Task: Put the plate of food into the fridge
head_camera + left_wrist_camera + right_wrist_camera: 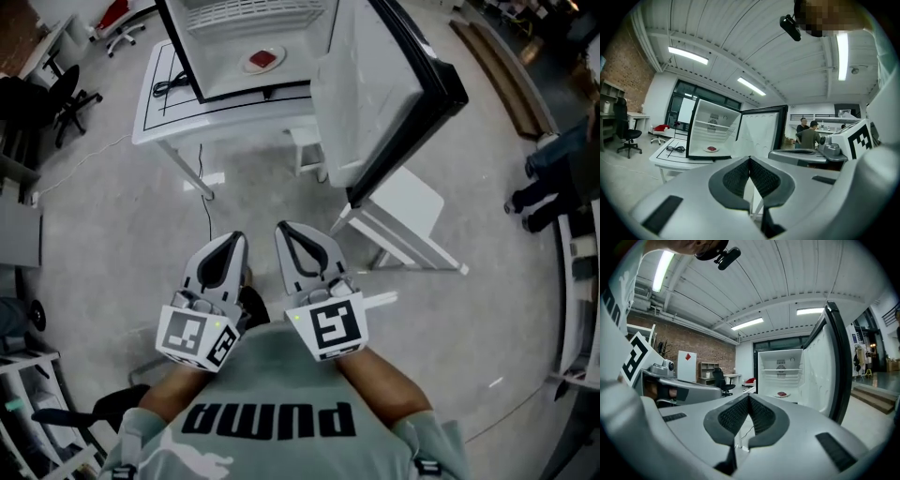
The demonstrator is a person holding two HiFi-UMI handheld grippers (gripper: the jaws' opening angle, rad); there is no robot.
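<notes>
The white plate (pixel 263 59) with a red piece of food lies on the floor of the small fridge (pixel 246 82), which stands on a white table (pixel 159 117) with its door (pixel 403 89) swung wide open to the right. Both gripper views also catch the plate (pixel 711 149) (pixel 782 394) inside the fridge, far off. My left gripper (pixel 234 240) and right gripper (pixel 285 229) are held side by side close to my chest, well short of the table. Each gripper (pixel 750 161) (pixel 748 398) is shut, pads together, with nothing between them.
A black cable (pixel 170 87) lies on the table left of the fridge. A low white stand (pixel 405 221) sits below the open door. Office chairs (pixel 67 98) stand at the left. A person's legs (pixel 548 183) are at the right; two people (pixel 809 135) stand far back.
</notes>
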